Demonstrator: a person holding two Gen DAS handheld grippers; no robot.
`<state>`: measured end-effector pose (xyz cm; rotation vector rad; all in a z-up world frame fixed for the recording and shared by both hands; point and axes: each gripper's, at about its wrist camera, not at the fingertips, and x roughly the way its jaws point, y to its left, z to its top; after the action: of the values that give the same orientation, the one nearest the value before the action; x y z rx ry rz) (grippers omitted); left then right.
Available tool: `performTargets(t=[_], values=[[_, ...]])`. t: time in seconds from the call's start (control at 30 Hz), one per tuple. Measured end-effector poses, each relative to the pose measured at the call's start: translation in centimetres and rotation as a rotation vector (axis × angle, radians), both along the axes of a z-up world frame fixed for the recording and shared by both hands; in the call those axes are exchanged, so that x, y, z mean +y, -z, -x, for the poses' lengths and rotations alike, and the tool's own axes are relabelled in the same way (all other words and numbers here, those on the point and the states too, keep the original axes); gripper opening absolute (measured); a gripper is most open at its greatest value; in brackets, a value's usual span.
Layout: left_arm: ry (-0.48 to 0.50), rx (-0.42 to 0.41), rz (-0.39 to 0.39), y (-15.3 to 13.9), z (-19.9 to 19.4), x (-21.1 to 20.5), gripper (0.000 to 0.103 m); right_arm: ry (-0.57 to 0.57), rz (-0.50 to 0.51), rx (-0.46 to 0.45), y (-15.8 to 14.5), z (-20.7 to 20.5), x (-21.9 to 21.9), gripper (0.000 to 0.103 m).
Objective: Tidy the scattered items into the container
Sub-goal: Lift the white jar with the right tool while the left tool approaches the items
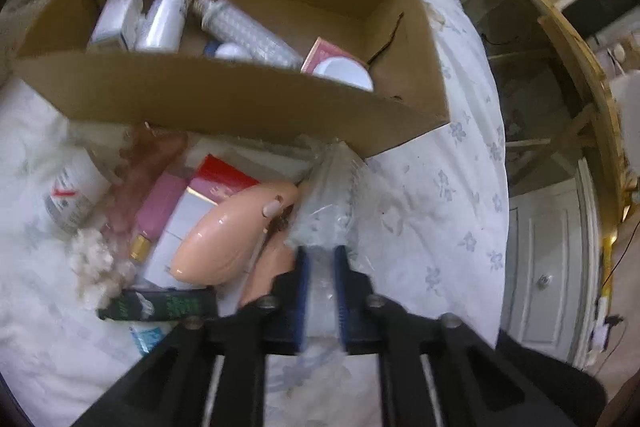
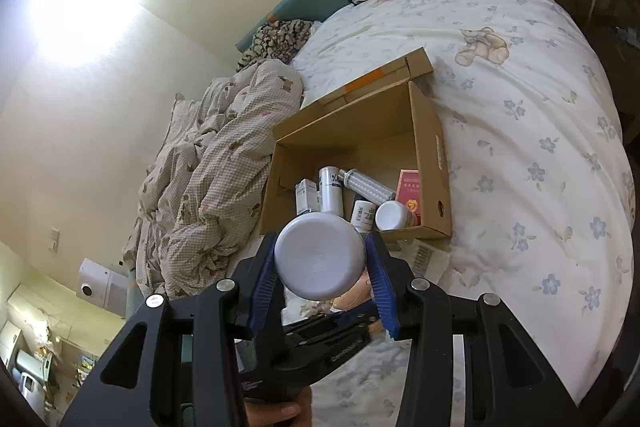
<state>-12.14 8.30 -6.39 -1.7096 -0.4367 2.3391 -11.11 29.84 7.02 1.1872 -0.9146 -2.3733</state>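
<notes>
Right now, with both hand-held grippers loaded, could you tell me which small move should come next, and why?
Probably carry the right hand-held gripper forward over the cardboard box before releasing: it is clamped on a white jar short of the near wall, and the box is open with room inside.

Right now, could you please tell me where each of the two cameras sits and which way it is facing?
Left wrist: on the left claw, looking down at the cardboard box and scattered items on the bed; its blue fingers pinch a clear plastic packet.
Right wrist: on the right claw, higher, facing the box along the bed toward the wall; it grips a white jar, with a hand below.
Shared: the box and the ribbed tube inside it.
</notes>
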Motion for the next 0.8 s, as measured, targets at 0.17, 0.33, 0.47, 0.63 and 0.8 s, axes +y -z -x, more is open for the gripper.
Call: performTargets(t=[0.17,0.33,0.47,0.63,0.8], values=[[0.009,0.102,-0.012,-3.3,-1.1,-1.0,0.002,0.016,-0.007,-0.014,0.4,0.0,0.4,0.047],[0.002,0.223,-0.040,-8.5,-1.5,-2.4,0.000,0.020,-0.017,-0.017,0.5,-0.1,0.4,0.047],[0.005,0.282,-0.049,-11.9,-1.0,-3.4,0.000,0.013,-0.036,-0.029,0.8,0.1,0.0,0.047],[0.009,0.161,-0.034,-9.5,-0.3,-3.9,0.030,0.013,-0.043,-0.037,1.0,0.4,-0.2,0.047],[-0.046,0.036,-0.086,-4.4,-0.4,-4.8,0.076,0.010,-0.047,-0.037,1.1,0.4,-0.3,0.047]])
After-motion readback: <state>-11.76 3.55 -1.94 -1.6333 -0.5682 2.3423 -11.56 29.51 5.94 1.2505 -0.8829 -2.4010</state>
